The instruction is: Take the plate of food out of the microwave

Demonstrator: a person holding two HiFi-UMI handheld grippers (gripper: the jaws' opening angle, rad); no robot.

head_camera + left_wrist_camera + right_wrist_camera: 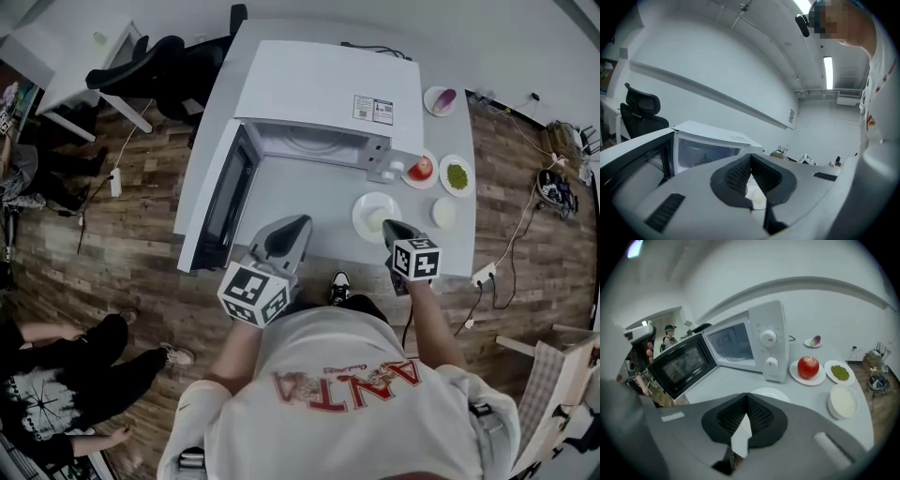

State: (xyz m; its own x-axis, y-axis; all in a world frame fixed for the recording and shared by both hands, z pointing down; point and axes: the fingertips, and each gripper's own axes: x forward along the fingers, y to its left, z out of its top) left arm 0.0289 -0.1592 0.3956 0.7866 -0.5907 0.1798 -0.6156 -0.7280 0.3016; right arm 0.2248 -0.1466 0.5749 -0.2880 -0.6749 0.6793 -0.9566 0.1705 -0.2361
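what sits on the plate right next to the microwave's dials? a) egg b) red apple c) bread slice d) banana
b: a red apple rests on the small plate beside the microwave, as both the right gripper view and the head view show.

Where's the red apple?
In the head view the red apple sits on a small plate on the table's right side, between the microwave and the dish of green food.

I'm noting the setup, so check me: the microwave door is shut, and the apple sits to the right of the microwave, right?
Not quite. The door is open, swung out to the left, as the head view shows. The apple does sit to the right of the microwave.
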